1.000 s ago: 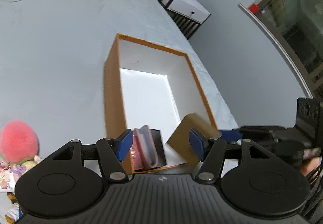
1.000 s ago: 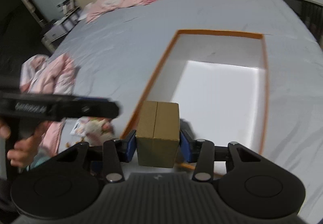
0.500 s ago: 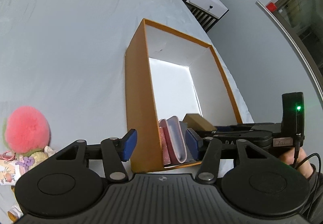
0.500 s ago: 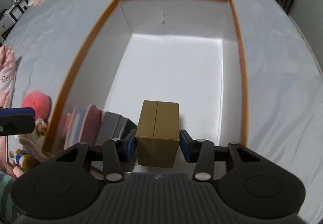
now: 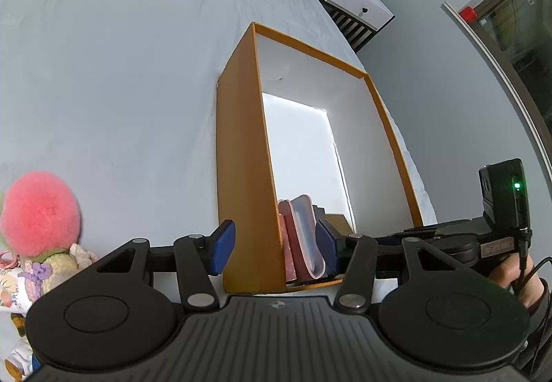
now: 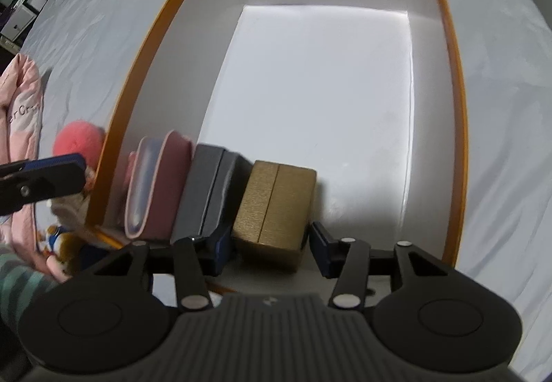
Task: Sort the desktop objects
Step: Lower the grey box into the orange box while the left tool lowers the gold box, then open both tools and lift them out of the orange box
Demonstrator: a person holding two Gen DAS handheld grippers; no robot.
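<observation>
Fingers of the right gripper (image 6: 269, 252) are now standing apart, no longer clamping the gold box (image 6: 276, 211), which is sitting on the orange box's (image 6: 448, 47) floor at its near edge beside a grey case (image 6: 207, 190) and pink pouch (image 6: 155, 185). Left gripper (image 5: 276, 245) is hanging open, straddling the near-left corner wall.

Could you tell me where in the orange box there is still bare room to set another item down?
The orange box has bare white floor beyond and right of the gold box. The near-left corner is crowded: pink pouch, grey case and gold box stand packed side by side.
</observation>
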